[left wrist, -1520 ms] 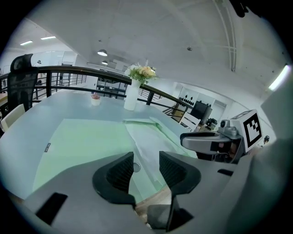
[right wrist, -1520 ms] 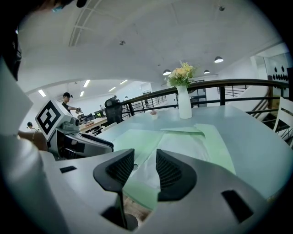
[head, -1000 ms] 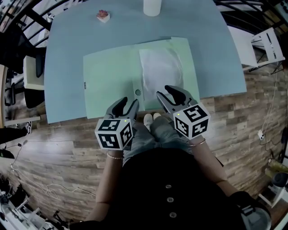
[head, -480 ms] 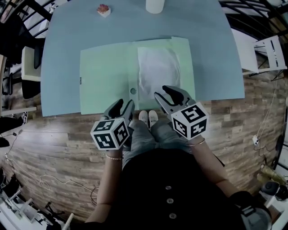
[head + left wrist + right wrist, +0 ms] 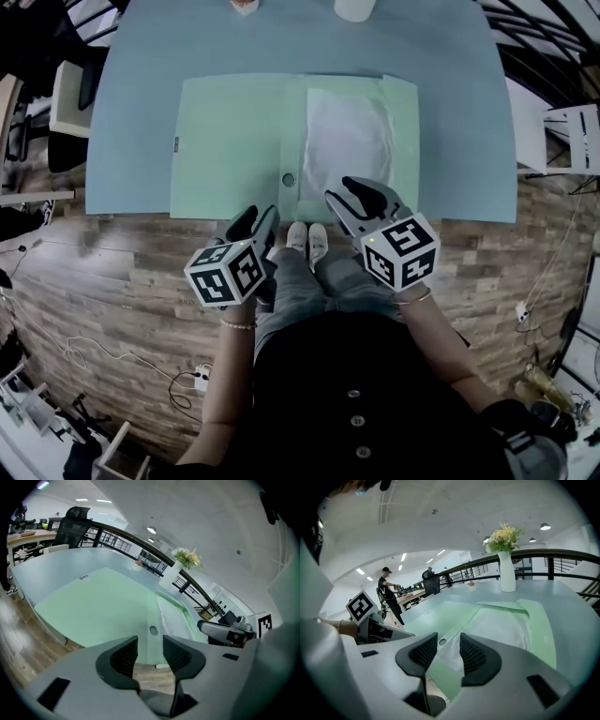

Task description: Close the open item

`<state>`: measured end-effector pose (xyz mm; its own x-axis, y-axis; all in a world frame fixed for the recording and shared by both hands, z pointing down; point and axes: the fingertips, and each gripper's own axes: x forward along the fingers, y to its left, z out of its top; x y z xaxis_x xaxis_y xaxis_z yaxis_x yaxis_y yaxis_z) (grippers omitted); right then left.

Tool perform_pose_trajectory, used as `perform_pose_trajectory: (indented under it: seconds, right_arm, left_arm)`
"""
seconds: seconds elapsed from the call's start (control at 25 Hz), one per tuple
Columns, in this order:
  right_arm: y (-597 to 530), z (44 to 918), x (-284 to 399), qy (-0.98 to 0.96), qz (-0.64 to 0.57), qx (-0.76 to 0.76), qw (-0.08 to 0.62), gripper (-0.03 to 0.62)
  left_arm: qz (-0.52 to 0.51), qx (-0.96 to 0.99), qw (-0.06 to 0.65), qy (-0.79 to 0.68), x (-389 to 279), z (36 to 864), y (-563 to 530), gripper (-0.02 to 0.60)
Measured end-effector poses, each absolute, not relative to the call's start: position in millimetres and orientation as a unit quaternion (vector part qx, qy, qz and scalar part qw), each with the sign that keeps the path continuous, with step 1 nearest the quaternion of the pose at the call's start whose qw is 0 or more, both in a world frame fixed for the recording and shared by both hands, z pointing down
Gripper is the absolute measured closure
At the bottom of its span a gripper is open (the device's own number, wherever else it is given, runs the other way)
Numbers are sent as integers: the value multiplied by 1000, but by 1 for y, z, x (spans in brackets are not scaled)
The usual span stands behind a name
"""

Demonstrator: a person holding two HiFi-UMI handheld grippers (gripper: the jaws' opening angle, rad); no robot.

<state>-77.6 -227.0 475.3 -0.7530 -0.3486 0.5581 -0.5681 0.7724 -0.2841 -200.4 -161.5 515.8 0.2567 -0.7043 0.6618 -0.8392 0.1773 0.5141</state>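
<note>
Poised side by side at the counter [image 5: 131,103] edge, tilted down toward the open folder [image 5: 234,131] — left tongs [image 5: 255,219] and right tongs [image 5: 349,193] parted, empty.

A pale blue bench [image 5: 141,112] stands on a wood-plank floor [image 5: 112,281]. At its 12 o'clock edge a white vase [image 5: 506,571] holds pale flowers [image 5: 502,535], and a small pot [image 5: 244,5] sits toward 11 o'clock. A chair [image 5: 67,103] stands at 9 o'clock. A dark railing [image 5: 548,555] runs behind the bench. A person [image 5: 390,599] stands far off.
</note>
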Motion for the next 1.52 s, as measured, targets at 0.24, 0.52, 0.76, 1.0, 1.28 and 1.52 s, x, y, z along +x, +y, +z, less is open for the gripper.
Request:
perform_pose_trajectory:
  seconds: [0.24, 0.52, 0.76, 1.0, 1.28, 1.52]
  right_arm:
    - [-218, 481, -83, -912, 222, 235, 253, 441]
    - [-207, 485, -97, -913, 220, 223, 261, 441]
    - [-200, 487, -93, -911, 219, 227, 267, 441]
    - [-197, 488, -91, -908, 219, 236, 269, 441]
    - [-198, 490, -85, -903, 219, 247, 276, 441]
    - [-197, 490, -80, -900, 220, 257, 274, 444]
  left_arm:
    - [53, 591, 486, -642, -216, 528, -140, 380]
    - [19, 542, 510, -667, -238, 547, -123, 342]
    - [-57, 534, 539, -649, -233, 556, -128, 344]
    - [-113, 514, 573, -628, -232, 567, -133, 362]
    - [-128, 509, 575, -627, -232, 574, -144, 439]
    - [-141, 505, 572, -631, -232, 576, -142, 448]
